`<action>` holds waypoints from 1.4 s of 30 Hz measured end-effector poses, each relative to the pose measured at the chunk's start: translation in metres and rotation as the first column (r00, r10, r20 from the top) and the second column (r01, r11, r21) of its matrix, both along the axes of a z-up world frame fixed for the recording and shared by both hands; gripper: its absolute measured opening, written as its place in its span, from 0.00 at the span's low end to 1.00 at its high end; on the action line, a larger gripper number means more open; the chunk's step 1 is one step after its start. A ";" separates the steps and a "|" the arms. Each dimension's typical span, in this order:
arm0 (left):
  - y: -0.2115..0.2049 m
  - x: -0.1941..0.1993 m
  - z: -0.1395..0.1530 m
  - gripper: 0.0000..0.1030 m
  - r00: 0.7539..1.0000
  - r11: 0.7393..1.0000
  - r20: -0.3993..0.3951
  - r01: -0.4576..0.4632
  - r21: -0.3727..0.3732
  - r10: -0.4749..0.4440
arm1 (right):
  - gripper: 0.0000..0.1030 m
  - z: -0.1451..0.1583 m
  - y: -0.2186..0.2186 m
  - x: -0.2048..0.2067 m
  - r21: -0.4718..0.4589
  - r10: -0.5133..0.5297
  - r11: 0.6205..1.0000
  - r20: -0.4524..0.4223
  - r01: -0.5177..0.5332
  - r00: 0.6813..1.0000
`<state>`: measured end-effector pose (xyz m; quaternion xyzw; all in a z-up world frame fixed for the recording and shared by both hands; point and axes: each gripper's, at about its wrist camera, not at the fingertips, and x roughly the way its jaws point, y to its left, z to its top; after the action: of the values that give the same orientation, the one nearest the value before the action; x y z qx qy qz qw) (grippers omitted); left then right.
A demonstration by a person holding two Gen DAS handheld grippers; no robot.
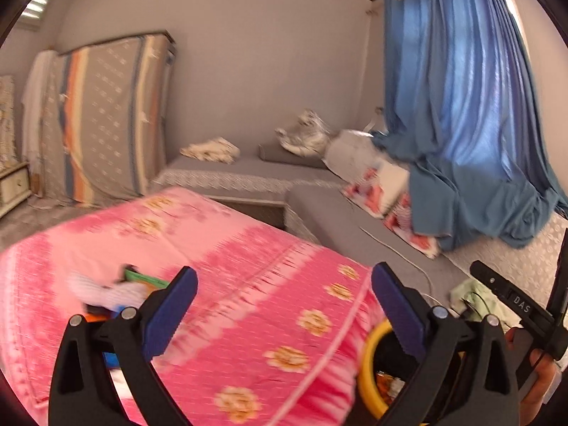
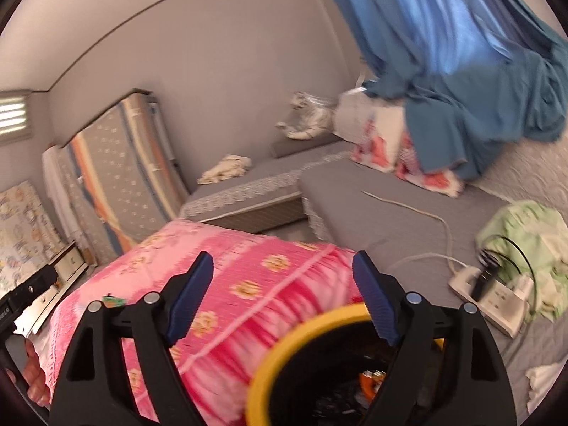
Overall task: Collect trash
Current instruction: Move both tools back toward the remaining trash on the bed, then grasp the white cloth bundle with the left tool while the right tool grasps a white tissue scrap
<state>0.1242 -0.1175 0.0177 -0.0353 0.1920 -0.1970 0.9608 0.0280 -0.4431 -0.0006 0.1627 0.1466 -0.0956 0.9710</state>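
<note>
The left tool (image 1: pixel 284 305) is hanging released above the pink flowered blanket (image 1: pixel 248 248), its blue pads spread wide with nothing between them. Just beyond its left pad, a blurred heap of trash (image 1: pixel 113 293), white, green and orange pieces, is lying on the blanket. The right tool (image 2: pixel 284 291) is likewise gaping, empty, over the yellow-rimmed bin (image 2: pixel 277 362), which is standing just beside the blanket's edge with some orange scraps showing inside. Farther right, a white power strip (image 2: pixel 493 301) is resting on the grey mattress (image 2: pixel 355 206) near a green cloth (image 2: pixel 525 234). A blue curtain (image 1: pixel 461 106) is draping down behind.
</note>
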 end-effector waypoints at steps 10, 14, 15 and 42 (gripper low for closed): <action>0.088 -0.014 0.024 0.92 0.973 0.976 0.086 -0.217 0.035 0.213 | 0.86 0.029 0.082 0.038 -0.080 0.208 0.976 0.055 -0.204 0.976; 0.117 -0.020 0.024 0.92 0.958 0.960 0.083 -0.278 0.040 0.274 | 0.87 0.031 0.114 0.054 -0.098 0.297 0.952 0.046 -0.291 0.954; 0.124 -0.023 0.024 0.92 0.954 0.955 0.083 -0.292 0.044 0.288 | 0.87 0.032 0.123 0.059 -0.101 0.321 0.944 0.041 -0.316 0.946; 0.191 -0.020 -0.048 0.92 0.919 0.922 -0.068 -0.385 0.049 0.388 | 0.90 -0.017 0.235 0.138 -0.053 0.535 0.834 -0.167 -0.549 0.828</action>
<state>0.1040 0.0735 -0.0301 -0.0633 0.2212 0.0013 0.9732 0.1657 -0.2078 -0.0176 0.0588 0.2520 0.1652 0.9517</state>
